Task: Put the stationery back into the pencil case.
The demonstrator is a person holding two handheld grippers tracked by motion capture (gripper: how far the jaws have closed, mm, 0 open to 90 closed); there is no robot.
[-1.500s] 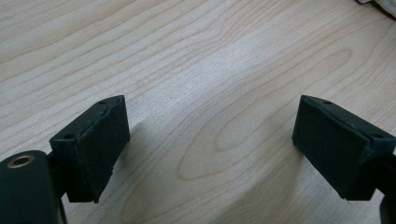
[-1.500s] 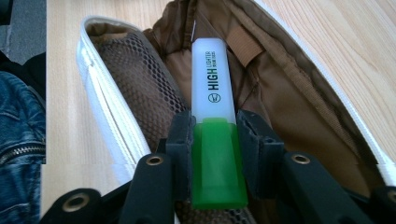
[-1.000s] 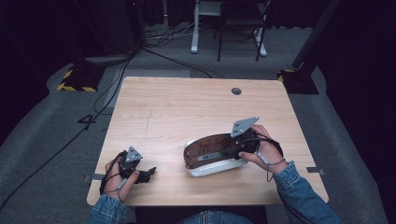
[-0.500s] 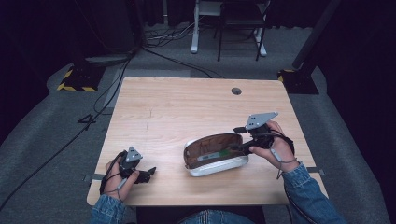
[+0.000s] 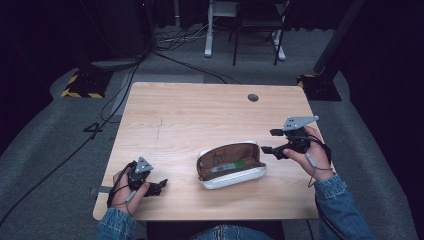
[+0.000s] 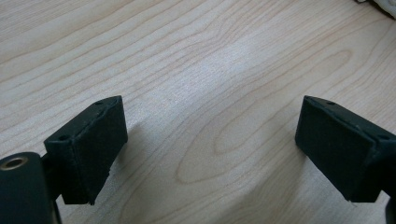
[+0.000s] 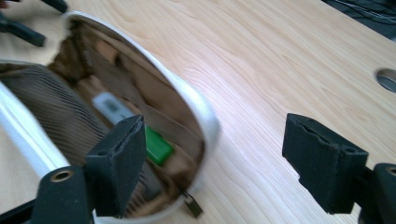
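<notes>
Resting low at the near left corner of the pale wooden desk (image 5: 200,115), the left gripper (image 5: 161,185) has its jaws spread over bare wood, seemingly parked out of the way. Near the front edge, right of centre, lies the white oval zip pouch with brown lining (image 5: 231,166), open toward the person, a green-and-white item (image 5: 229,167) inside. Just beside its right end hangs the right gripper (image 5: 267,141), jaws apart and empty, probably placed to reach in.

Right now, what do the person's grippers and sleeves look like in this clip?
Both hands hold black handheld devices. The left gripper and right gripper each carry a grey three-cornered plate on top and end in two blocky black jaws with foam-like pads. Dark straps or cables wrap each hand. The person wears blue denim sleeves.
</notes>
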